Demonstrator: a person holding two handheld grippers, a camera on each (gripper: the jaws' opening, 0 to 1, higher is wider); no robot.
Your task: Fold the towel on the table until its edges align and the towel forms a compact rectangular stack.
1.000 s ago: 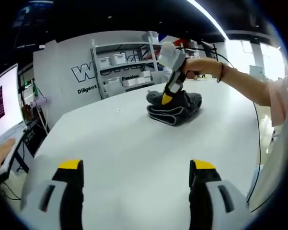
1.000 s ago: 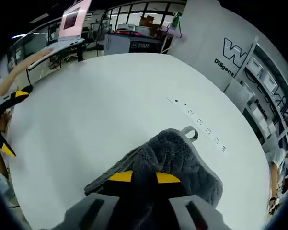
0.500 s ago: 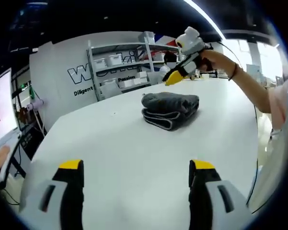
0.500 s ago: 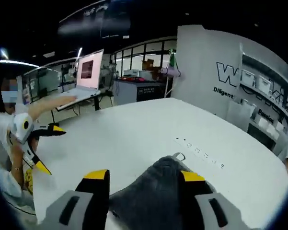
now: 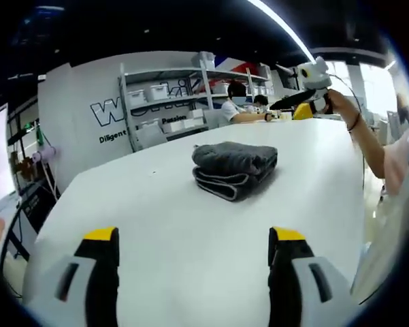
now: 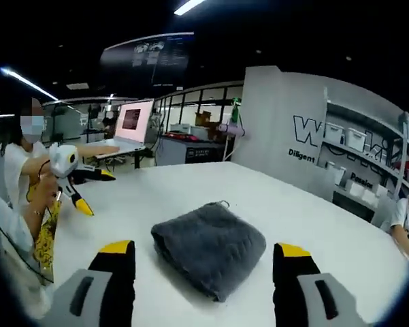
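Big white worktop [image 5: 156, 204], smooth matte surface with a rounded edge, bare around the towel. Behind it a grey wall panel [image 5: 82, 122] with dark lettering and a metal shelf rack [image 5: 170, 102] holding pale bins. A laptop [image 6: 133, 126] with a lit screen sits on a desk past the worktop's far side.

Dark grey towel [image 5: 233, 168] lies on the worktop, folded into a compact, thick rectangular stack. Plush fuzzy pile, soft rounded corners, stacked layers visible along the near edge in the left gripper view. In the right gripper view the towel [image 6: 209, 248] sits between that tool's two jaws, nothing touching it, and a small loop tag pokes out at its far edge.

Left tool [image 5: 194, 240]: grey jaws with yellow tips spread wide apart, hovering over bare worktop, well short of the towel. It also appears in the right gripper view [image 6: 95, 191] at far left, held in a hand, yellow tips splayed.

Right tool [image 6: 201, 253]: jaws wide apart, holding nothing, towel just ahead. In the left gripper view it is [image 5: 301, 107] raised beyond the towel, held in a hand [image 5: 340, 105] with a wristband; its jaw gap can't be told from there.
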